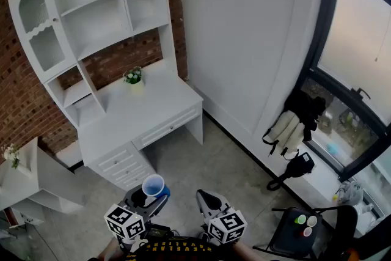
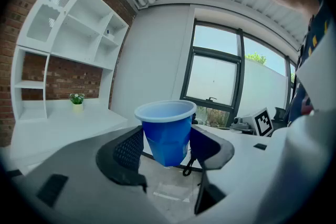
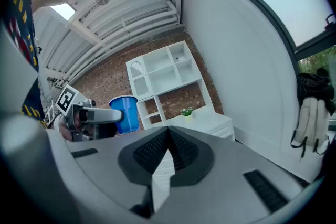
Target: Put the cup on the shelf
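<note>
A blue plastic cup [image 1: 153,185] with a white rim stands upright between the jaws of my left gripper [image 1: 151,194], low in the head view over the floor. In the left gripper view the pads press both sides of the cup [image 2: 167,132], so the gripper is shut on it. My right gripper [image 1: 205,197] is beside it to the right, shut and empty, its jaws meeting in the right gripper view [image 3: 167,138]. The white shelf unit [image 1: 98,15] rises over a white desk [image 1: 137,116] against the brick wall, some way ahead of both grippers.
A small potted plant [image 1: 133,76] sits on the desk. A low white shelf [image 1: 36,180] stands at the left. Bags [image 1: 293,125] hang or lean under the window at the right. A dark stool [image 1: 299,229] with small coloured items is at the lower right.
</note>
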Tool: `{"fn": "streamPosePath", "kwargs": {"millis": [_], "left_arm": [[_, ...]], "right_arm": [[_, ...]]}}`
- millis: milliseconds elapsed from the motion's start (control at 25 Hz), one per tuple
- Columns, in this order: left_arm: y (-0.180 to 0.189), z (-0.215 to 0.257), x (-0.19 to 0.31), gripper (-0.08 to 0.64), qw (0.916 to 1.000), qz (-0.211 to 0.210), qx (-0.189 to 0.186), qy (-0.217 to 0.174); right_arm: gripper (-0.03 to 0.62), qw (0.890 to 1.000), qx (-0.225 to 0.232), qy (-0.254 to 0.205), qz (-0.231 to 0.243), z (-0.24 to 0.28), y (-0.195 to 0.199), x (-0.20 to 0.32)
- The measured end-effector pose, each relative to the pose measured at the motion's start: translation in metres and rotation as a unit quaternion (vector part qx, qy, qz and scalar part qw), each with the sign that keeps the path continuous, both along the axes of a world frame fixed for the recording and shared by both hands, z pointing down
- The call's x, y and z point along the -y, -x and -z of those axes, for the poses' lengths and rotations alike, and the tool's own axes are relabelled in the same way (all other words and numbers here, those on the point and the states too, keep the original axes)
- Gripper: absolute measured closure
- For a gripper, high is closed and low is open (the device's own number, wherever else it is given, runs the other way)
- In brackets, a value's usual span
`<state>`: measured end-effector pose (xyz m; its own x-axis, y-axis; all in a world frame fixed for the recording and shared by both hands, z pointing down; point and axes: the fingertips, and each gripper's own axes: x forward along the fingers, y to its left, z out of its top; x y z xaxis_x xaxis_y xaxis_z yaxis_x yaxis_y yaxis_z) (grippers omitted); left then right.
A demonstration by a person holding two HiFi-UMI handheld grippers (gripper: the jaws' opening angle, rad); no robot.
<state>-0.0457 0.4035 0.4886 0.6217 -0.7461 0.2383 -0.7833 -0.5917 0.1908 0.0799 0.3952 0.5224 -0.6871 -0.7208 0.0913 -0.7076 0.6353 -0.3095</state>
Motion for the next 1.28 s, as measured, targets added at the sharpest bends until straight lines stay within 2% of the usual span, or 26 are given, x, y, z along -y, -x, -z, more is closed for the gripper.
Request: {"fn": "streamPosePath", "kwargs": {"millis": [320, 480, 640, 920, 1120, 1280], "left_arm": [[0.013, -0.001, -0.03, 0.282, 0.9998, 0.019, 0.005, 0.002], [0.018, -0.003, -0.035, 0.282, 0.9992, 0.039, -0.002, -0.001], [0.014, -0.001, -0.037, 0.282, 0.9983, 0.054, -0.017, -0.012], [0.025, -0.019, -0.04, 0.282, 0.9968, 0.077, -0.017, 0.012], [0.031, -0.014, -0.011, 0.282, 0.9968, 0.078, -0.018, 0.002], [0.039, -0.011, 0.018, 0.282, 0.9977, 0.066, -0.013, -0.011]], "right_arm": [[0.6, 1.0, -0.014, -0.005, 0.016, 0.001, 0.009, -0.028], [0.6, 0.998, 0.013, -0.049, 0.03, 0.021, 0.007, -0.037], [0.6, 0.996, -0.014, -0.073, 0.045, 0.021, 0.006, -0.037], [0.6, 0.997, -0.018, -0.058, 0.049, 0.012, 0.005, -0.027], [0.6, 0.999, -0.019, -0.016, 0.026, -0.005, 0.0, 0.006], [0.6, 1.0, -0.018, -0.006, 0.011, -0.008, 0.007, 0.033]]}}
